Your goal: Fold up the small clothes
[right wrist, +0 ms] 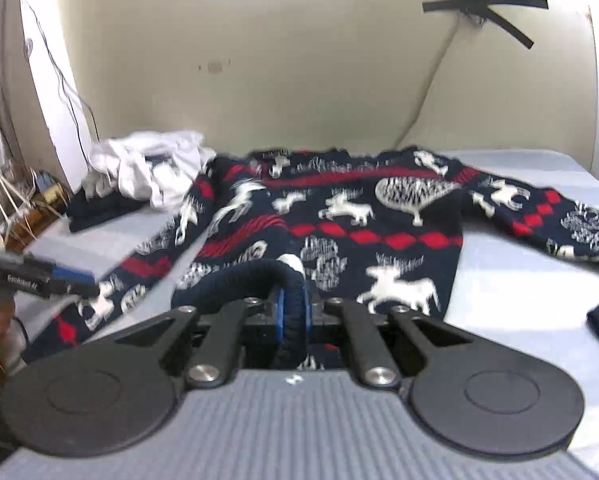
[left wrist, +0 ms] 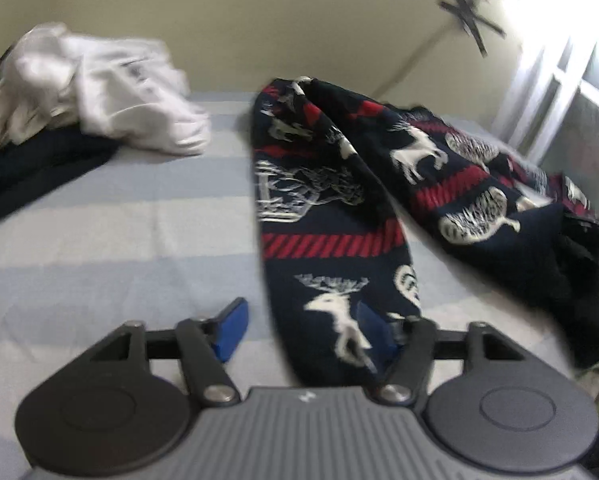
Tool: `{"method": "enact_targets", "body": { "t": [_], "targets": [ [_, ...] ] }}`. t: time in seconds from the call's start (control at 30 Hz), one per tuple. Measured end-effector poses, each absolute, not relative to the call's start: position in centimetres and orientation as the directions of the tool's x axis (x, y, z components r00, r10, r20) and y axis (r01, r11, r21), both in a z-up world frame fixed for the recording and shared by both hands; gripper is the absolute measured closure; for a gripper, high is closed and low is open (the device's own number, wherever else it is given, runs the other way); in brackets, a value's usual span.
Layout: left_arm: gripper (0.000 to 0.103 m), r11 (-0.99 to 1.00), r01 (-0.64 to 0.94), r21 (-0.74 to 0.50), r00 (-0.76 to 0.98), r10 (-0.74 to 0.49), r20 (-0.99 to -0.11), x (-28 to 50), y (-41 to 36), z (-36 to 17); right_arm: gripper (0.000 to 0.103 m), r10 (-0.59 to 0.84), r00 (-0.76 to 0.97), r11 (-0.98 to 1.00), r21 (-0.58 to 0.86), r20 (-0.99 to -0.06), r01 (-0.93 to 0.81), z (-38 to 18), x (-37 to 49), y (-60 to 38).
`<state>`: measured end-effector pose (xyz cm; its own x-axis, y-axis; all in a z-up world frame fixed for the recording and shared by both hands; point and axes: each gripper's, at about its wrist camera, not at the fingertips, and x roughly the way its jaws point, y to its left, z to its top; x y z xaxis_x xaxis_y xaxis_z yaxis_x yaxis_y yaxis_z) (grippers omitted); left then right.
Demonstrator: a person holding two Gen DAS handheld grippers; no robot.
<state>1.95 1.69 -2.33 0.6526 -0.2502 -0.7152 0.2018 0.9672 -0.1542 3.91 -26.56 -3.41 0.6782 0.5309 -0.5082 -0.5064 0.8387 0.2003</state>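
Observation:
A navy sweater [right wrist: 339, 216] with red bands and white reindeer lies spread on the striped bed. My right gripper [right wrist: 293, 312] is shut on its ribbed navy collar edge [right wrist: 251, 276]. In the left wrist view one sleeve [left wrist: 331, 240] runs toward me and lies between the blue pads of my left gripper [left wrist: 303, 328], which stands wide open around it. The left gripper also shows at the left of the right wrist view [right wrist: 59, 280], by that sleeve's cuff.
A heap of white clothes [left wrist: 95, 88] on a dark garment [left wrist: 31, 168] sits at the bed's far left. The pale striped bedsheet [left wrist: 119, 240] ends at a cream wall [right wrist: 299, 60]. A window [left wrist: 571, 92] is at the right.

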Motion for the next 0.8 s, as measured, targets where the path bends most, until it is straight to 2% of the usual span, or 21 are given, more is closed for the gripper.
{"method": "enact_targets", "body": {
  "t": [0.03, 0.07, 0.13, 0.17, 0.23, 0.27, 0.33, 0.37, 0.4, 0.43, 0.47, 0.5, 0.57, 0.67, 0.73, 0.8],
  "targets": [
    [0.082, 0.968, 0.215, -0.129, 0.654, -0.24, -0.717, 2.2, 0.9, -2.3, 0.091, 0.542, 0.673, 0.832, 0.206, -0.504, -0.516, -3.6, 3.6, -26.1],
    [0.093, 0.966, 0.223, -0.128, 0.648, -0.245, -0.721, 2.5, 0.7, -2.2, 0.091, 0.557, 0.666, 0.822, 0.216, -0.496, -0.527, -3.5, 3.7, -25.9],
    [0.093, 0.962, 0.218, -0.162, 0.641, -0.267, -0.72, 3.3, 1.5, -1.5, 0.091, 0.605, 0.642, 0.79, 0.257, -0.471, -0.556, -3.0, 4.3, -25.4],
    [0.093, 0.972, 0.192, -0.133, 0.672, -0.229, -0.704, 3.6, 2.2, -0.6, 0.091, 0.641, 0.621, 0.764, 0.29, -0.452, -0.577, -2.5, 4.3, -24.9],
    [0.094, 0.997, 0.078, -0.019, 0.777, -0.072, -0.626, 4.4, 4.9, 2.9, 0.091, 0.738, 0.551, 0.673, 0.371, -0.388, -0.64, -1.0, 4.6, -24.7],
    [0.094, 1.0, 0.0, -0.014, 0.821, -0.008, -0.572, 5.0, 7.1, 5.3, 0.091, 0.794, 0.499, 0.607, 0.407, -0.348, -0.682, -0.2, 4.4, -23.6],
    [0.09, 0.98, -0.181, -0.087, 0.874, 0.12, -0.472, 6.1, 12.0, 9.6, 0.088, 0.868, 0.391, 0.493, 0.438, -0.307, -0.751, 0.2, 4.0, -21.1],
    [0.082, 0.946, -0.306, -0.106, 0.874, 0.235, -0.425, 6.6, 14.2, 11.2, 0.087, 0.898, 0.315, 0.431, 0.464, -0.308, -0.774, -0.1, 3.8, -19.7],
    [0.069, 0.906, -0.412, -0.098, 0.851, 0.345, -0.395, 6.9, 15.7, 12.1, 0.078, 0.907, 0.247, 0.392, 0.47, -0.341, -0.791, -0.7, 3.5, -18.2],
    [0.065, 0.858, -0.507, -0.082, 0.808, 0.44, -0.391, 7.0, 16.8, 12.7, 0.06, 0.89, 0.231, 0.402, 0.439, -0.393, -0.803, -1.4, 3.1, -17.0],
    [0.064, 0.839, -0.533, -0.107, 0.796, 0.455, -0.399, 6.7, 17.5, 12.8, 0.054, 0.865, 0.251, 0.43, 0.384, -0.434, -0.817, -1.9, 2.6, -16.4],
    [0.059, 0.852, -0.498, -0.16, 0.823, 0.407, -0.395, 6.0, 17.8, 12.6, 0.054, 0.844, 0.277, 0.453, 0.333, -0.46, -0.827, -2.4, 2.2, -16.4],
    [0.048, 0.901, -0.371, -0.226, 0.875, 0.258, -0.409, 4.6, 16.9, 10.9, 0.054, 0.831, 0.303, 0.485, 0.342, -0.466, -0.804, -2.8, 2.2, -18.1],
    [0.048, 0.961, -0.193, -0.198, 0.851, 0.064, -0.522, 3.9, 13.0, 6.7, 0.053, 0.806, 0.41, 0.572, 0.38, -0.427, -0.727, -2.3, 2.2, -22.8],
    [0.048, 0.969, -0.047, -0.243, 0.796, -0.11, -0.595, 3.5, 9.8, 3.6, 0.051, 0.745, 0.51, 0.657, 0.342, -0.43, -0.672, -1.7, 1.5, -25.8],
    [0.048, 0.951, 0.09, -0.294, 0.73, -0.264, -0.63, 2.9, 6.6, 1.3, 0.046, 0.677, 0.589, 0.731, 0.307, -0.442, -0.61, -1.4, 1.0, -28.6]
  ]
}}
